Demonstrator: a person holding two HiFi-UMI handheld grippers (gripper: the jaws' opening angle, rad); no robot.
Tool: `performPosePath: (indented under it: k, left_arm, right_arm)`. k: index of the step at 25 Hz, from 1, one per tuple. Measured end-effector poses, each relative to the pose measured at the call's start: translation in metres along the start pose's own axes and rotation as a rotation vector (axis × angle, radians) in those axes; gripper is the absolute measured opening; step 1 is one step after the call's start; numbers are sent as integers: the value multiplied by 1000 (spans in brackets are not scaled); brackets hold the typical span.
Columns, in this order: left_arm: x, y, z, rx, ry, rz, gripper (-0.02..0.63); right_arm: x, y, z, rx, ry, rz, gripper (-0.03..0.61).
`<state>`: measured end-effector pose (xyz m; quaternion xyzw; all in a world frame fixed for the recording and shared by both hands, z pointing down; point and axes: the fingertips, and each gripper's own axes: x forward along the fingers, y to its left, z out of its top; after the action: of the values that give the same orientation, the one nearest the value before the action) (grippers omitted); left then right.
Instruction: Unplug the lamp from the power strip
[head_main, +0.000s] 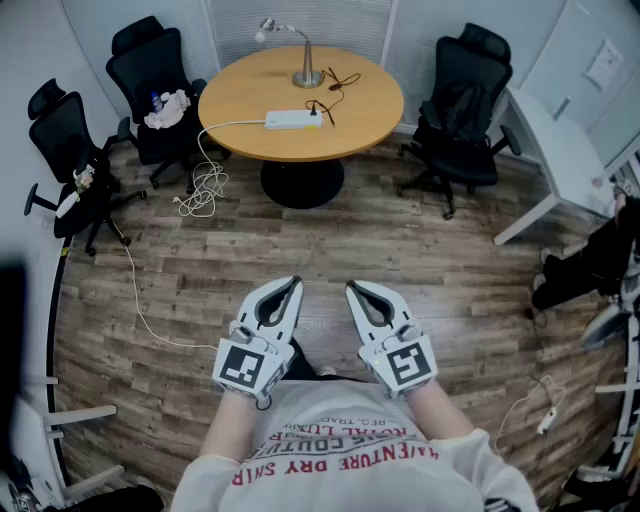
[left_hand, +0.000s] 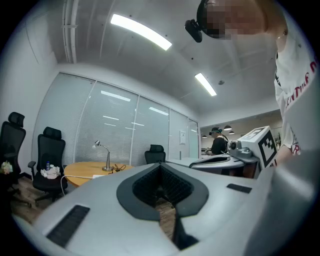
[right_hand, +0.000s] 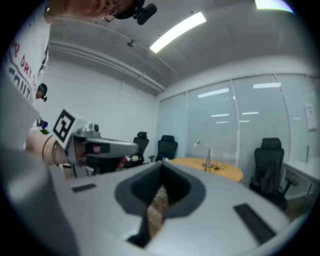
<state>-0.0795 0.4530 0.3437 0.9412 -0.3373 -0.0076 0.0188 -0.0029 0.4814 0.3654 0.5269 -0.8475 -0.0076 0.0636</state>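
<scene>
A silver desk lamp (head_main: 307, 70) stands at the back of the round wooden table (head_main: 380, 120). Its black cord (head_main: 330, 88) runs to the white power strip (head_main: 293, 120) lying mid-table. Both grippers hang close to my body, well short of the table. My left gripper (head_main: 293, 283) and right gripper (head_main: 353, 287) are side by side over the floor, jaws together and empty. In the left gripper view the lamp (left_hand: 106, 161) and table (left_hand: 80, 170) lie far off beyond the shut left gripper (left_hand: 161, 165). The right gripper view shows the lamp (right_hand: 207, 159) past the shut right gripper (right_hand: 162, 165).
Black office chairs (head_main: 155, 75) (head_main: 465, 100) (head_main: 70, 150) ring the table. The strip's white cable (head_main: 205, 185) drops off the left edge and coils on the wooden floor. A white desk (head_main: 560, 150) stands at the right. Wood floor stretches between me and the table.
</scene>
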Motion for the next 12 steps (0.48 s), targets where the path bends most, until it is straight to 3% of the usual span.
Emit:
performPosePath:
  k: [12]
  left_arm:
    - [-5,7,-5,-38,-17,-27,28]
  right_arm:
    - [8,3,-9,15,19,-9,29]
